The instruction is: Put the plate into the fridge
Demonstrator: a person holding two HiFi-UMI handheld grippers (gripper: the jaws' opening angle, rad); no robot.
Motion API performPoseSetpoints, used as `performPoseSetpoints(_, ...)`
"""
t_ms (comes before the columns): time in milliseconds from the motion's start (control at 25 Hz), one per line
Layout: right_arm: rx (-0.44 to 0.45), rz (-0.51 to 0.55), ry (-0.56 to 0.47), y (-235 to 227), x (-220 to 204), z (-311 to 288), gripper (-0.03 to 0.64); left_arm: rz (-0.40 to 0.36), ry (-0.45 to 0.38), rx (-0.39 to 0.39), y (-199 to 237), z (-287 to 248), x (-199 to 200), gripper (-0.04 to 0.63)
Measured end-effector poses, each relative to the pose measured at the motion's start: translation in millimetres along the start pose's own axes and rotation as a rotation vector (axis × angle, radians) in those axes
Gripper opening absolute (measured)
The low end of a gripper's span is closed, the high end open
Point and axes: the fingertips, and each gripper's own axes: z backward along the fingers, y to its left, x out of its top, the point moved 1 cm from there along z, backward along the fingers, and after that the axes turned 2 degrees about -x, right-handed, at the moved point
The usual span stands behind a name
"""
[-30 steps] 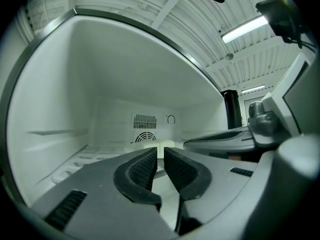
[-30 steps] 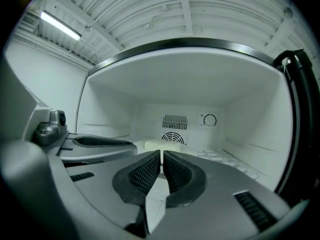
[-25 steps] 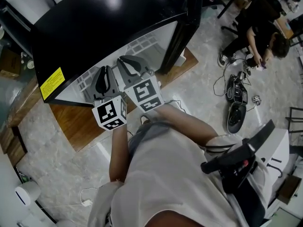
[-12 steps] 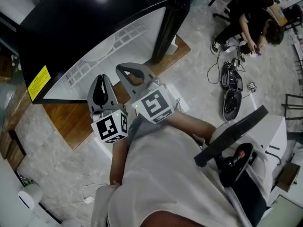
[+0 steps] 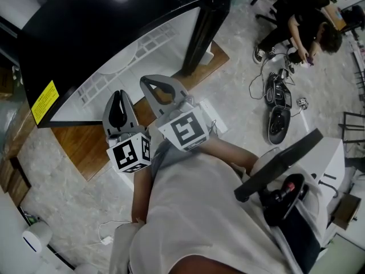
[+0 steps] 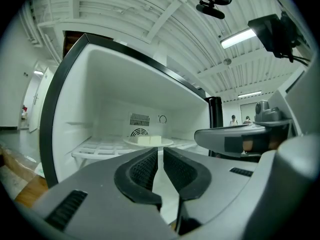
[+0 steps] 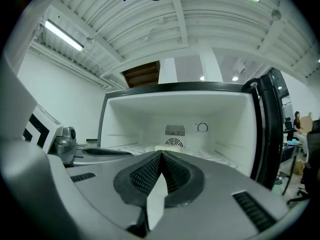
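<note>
Head view: unreadable yellow label on fridge; left gripper ajar, right gripper closed.

Floor is pale marbled tile, with a wooden board lying on it at left, and loose cables and black gear near a seated person at upper right. Ceiling is white ribbed panels on beams with lit tube lights. Walls are plain white.

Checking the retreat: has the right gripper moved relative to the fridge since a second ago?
Yes: the right gripper has drawn back from the fridge, toward the person.
</note>
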Motion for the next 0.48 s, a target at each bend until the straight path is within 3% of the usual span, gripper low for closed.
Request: performPoseSetpoints(480,-0.016,0.0,0.004,-12.2,-1.0,3.5,0.015,0.009,0.021,-0.032,-9.4,-9.7,-5.7,0.051)
